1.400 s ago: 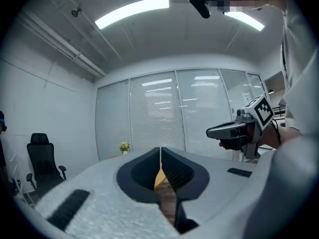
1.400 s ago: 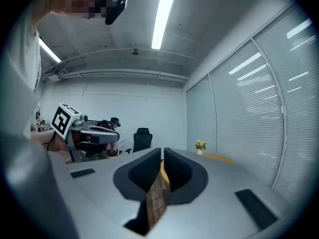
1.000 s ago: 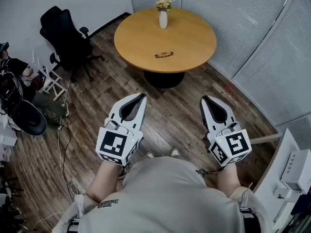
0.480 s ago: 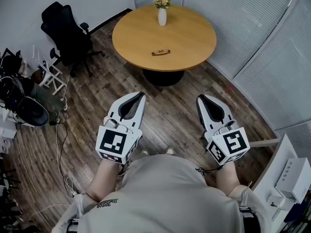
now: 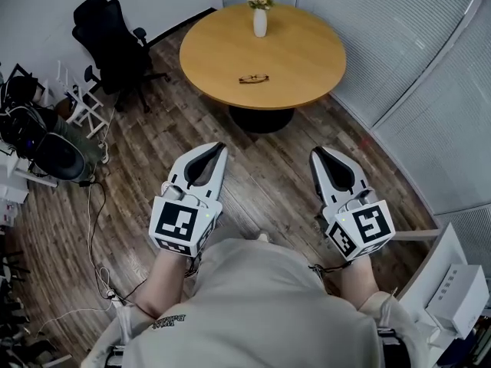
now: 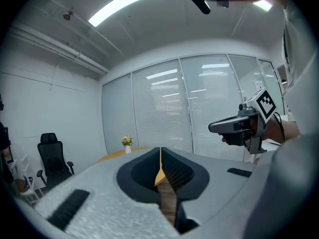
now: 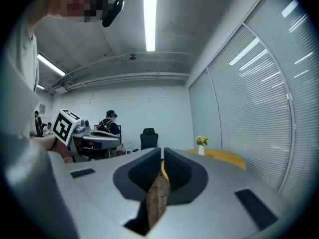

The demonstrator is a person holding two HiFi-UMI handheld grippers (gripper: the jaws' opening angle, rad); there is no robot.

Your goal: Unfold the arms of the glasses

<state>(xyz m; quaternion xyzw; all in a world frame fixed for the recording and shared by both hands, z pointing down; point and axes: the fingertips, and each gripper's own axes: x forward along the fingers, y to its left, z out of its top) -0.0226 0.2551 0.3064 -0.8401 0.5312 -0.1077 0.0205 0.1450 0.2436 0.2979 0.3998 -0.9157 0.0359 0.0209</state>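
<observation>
I am standing on the wood-plank floor (image 5: 265,179), well back from the round wooden table (image 5: 299,56), with a gripper in each hand held out low in front of me. My left gripper (image 5: 219,149) has its jaws pressed together with nothing between them; along the seam I see only a sliver of the tabletop and, lower down, the floor. My right gripper (image 5: 317,153) is closed as well, its ribbed pads all but touching, and it too carries nothing. Both point roughly toward the table, side by side and apart from each other, each with its marker cube close to my wrist. The glasses (image 5: 253,78) lie flat on the tabletop toward the near edge, well away from either gripper; at this range they are too small for me to say how their arms are set. Beyond them, near the far edge, a white vase of yellow flowers (image 5: 260,20) stands upright. A black office chair (image 5: 113,44) sits on the floor to the left of the table, and further left there is a clutter of bags and cables by the wall. Slatted blinds (image 5: 430,90) run along the curved wall on my right. In the right gripper view, a person (image 7: 110,123) stands by the back wall beyond my left gripper.
</observation>
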